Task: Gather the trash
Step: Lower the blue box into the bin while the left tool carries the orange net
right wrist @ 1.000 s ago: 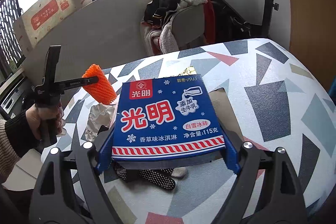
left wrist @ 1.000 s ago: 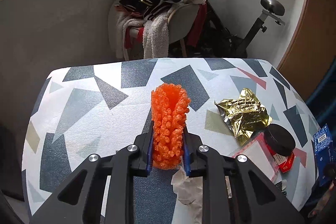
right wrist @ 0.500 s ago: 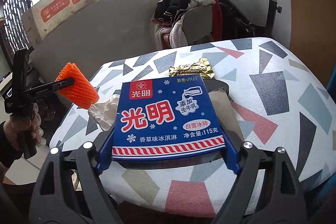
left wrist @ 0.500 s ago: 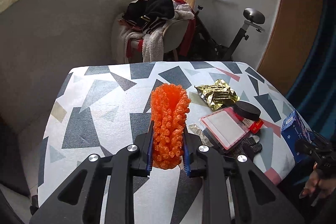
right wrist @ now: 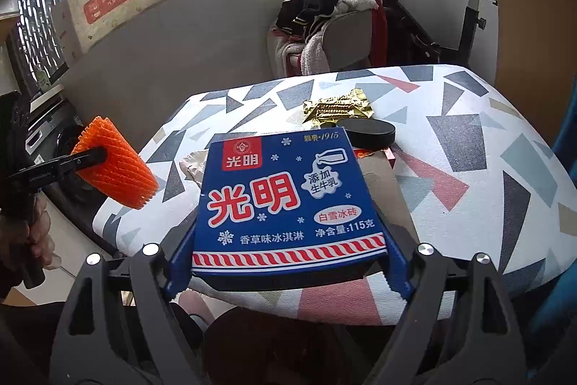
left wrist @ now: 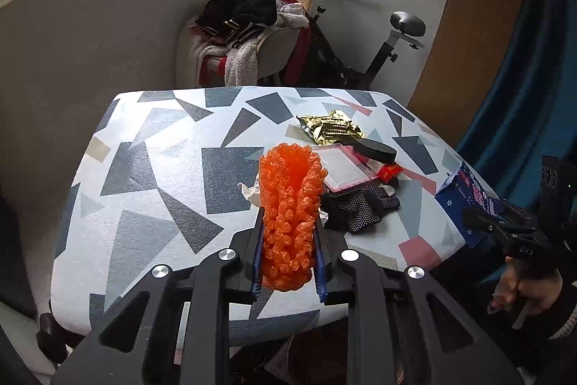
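Observation:
My left gripper [left wrist: 288,251] is shut on an orange foam fruit net [left wrist: 290,204], held above the near edge of the patterned table [left wrist: 162,168]. The net also shows in the right wrist view [right wrist: 115,168], at the left, off the table's side. My right gripper [right wrist: 288,262] is shut on a blue ice cream box [right wrist: 285,204], held above the table's near edge. The box also shows in the left wrist view [left wrist: 468,201], at the right. A gold foil wrapper [left wrist: 330,127], a crumpled white tissue [left wrist: 249,190] and a red-rimmed plastic pack [left wrist: 346,168] lie on the table.
A black round lid [left wrist: 375,148], a small red packet [left wrist: 389,172] and a dotted black glove [left wrist: 360,208] lie on the table. Behind it stand a chair piled with clothes [left wrist: 252,35] and an exercise bike [left wrist: 382,42]. A blue curtain [left wrist: 523,96] hangs at the right.
Both grippers have pulled back from the table toward its near edge, each still holding its item. The table looks smaller and farther away in both views.

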Available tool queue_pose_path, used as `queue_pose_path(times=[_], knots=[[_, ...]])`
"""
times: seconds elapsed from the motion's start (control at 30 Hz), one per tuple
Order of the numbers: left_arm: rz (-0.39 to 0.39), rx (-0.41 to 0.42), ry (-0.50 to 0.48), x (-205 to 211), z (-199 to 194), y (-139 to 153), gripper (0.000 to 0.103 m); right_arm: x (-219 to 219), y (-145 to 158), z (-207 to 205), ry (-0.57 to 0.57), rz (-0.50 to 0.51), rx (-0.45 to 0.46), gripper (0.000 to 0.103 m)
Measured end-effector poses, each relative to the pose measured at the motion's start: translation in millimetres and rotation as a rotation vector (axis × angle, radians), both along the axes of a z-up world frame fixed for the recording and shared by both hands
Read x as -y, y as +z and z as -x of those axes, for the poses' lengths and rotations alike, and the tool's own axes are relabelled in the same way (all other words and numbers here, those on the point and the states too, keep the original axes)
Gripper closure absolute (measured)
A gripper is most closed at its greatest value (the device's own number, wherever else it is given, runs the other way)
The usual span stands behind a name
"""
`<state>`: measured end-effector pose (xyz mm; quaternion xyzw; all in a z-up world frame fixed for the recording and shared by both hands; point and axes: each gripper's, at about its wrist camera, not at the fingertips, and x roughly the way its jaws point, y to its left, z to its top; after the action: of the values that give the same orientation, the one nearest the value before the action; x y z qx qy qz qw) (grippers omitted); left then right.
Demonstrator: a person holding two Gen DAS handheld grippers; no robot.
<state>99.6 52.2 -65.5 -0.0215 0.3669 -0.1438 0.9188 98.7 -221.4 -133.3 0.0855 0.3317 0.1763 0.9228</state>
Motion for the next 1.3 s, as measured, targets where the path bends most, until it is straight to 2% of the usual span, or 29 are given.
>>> queue_pose_path(times=[0.2, 0.4, 0.5, 0.53, 0.57, 0.67, 0.8, 0.87, 1.0, 1.3], knots=[[0.021, -0.046, -0.060, 28, 45, -34, 0.081, -2, -7, 21, 0.011, 0.018, 0.019, 0.021], [0.046, -0.117, -0.100, 51, 76, -75, 0.080, -4, -22, 38, 0.018, 0.015, -0.004, 0.021], [0.062, -0.133, -0.127, 59, 85, -86, 0.072, -6, -27, 44, 0.023, 0.015, -0.013, 0.021], [0.065, -0.137, -0.134, 62, 87, -87, 0.061, -7, -29, 45, 0.024, 0.016, -0.016, 0.021], [0.062, -0.134, -0.135, 63, 88, -87, 0.048, -8, -31, 48, 0.025, 0.016, -0.019, 0.021], [0.060, -0.097, -0.127, 64, 94, -82, 0.032, -10, -37, 52, 0.030, 0.018, -0.031, 0.021], [0.049, -0.025, -0.066, 55, 102, -67, 0.020, -17, -46, 57, 0.045, 0.028, -0.051, 0.021], [0.045, 0.025, -0.027, 47, 108, -57, 0.010, -22, -52, 59, 0.057, 0.039, -0.064, 0.020], [0.044, 0.061, 0.043, 32, 110, -47, 0.007, -34, -69, 64, 0.089, 0.053, -0.107, 0.020], [0.057, 0.028, 0.150, 0, 106, -54, 0.006, -57, -89, 75, 0.165, 0.113, -0.146, 0.020]])
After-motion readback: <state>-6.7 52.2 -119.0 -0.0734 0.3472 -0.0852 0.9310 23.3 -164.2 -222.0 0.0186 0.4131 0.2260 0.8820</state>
